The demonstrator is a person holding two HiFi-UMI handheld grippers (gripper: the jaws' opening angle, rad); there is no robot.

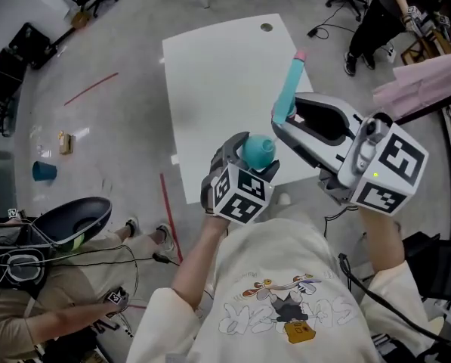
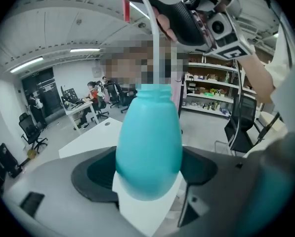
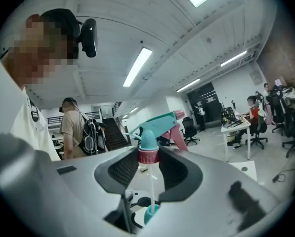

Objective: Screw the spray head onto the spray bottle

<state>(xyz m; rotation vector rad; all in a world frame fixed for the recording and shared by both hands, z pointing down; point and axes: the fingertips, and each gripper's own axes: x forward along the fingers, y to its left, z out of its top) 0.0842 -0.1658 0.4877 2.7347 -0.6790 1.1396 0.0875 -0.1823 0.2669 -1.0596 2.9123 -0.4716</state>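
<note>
Frame centre: left gripper (image 1: 249, 159) clamped teal egg-shaped plastic spray bottle (image 2: 149, 137) above white table (image 1: 217, 74). Right gripper (image 3: 148, 158) pinched teal-and-pink spray head (image 3: 154, 127) by collar, tube inside neck. Best lower squarely, twist without cross-threading.

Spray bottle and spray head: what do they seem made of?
The spray bottle: probably opaque teal plastic, smooth, matte, only a soft sheen. The spray head: moulded plastic by its look, teal with a pink collar. Its dip tube: thin, pale, translucent, likely flexible plastic.
</note>
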